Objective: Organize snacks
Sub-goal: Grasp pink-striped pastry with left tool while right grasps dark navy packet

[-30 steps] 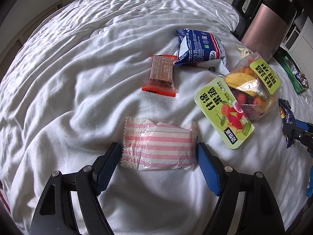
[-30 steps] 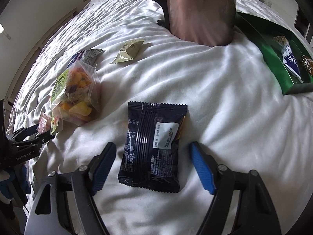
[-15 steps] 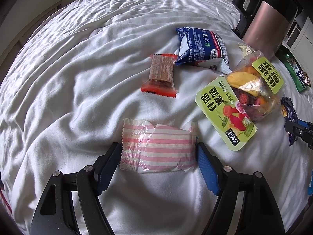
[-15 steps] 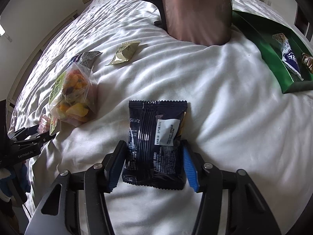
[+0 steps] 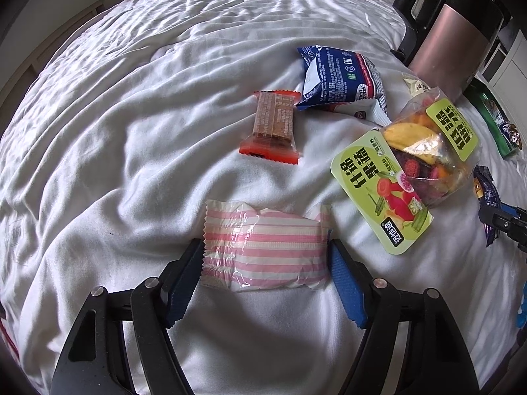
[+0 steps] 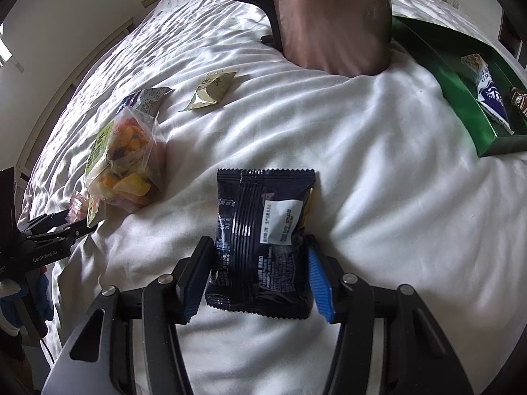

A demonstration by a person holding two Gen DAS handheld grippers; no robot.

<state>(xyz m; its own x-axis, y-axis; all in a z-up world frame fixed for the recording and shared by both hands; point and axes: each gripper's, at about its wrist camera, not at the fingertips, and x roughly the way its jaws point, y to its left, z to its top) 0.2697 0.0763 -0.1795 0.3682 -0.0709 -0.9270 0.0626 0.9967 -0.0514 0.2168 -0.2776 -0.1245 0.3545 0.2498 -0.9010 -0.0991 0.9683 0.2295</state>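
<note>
1. Left hand-held gripper [image 5: 265, 276]: closing around one pink-striped packet [image 5: 263, 247] near the bed's [image 5: 115, 131] near edge, pads at both ends, pinch not clearly made yet.
2. Right hand-held gripper [image 6: 257, 279]: clamped on one dark packet [image 6: 260, 233], likely for lifting toward the tray.
3. Mid-bed, loose and waiting: one fruit bag [image 5: 411, 161], one red-wrapped bar [image 5: 273, 125], one blue bag [image 5: 339, 79], one olive sachet [image 6: 209, 90].
4. Far right edge: one green tray [image 6: 461, 98] with two packets already inside, beside one copper jug [image 6: 332, 16].
</note>
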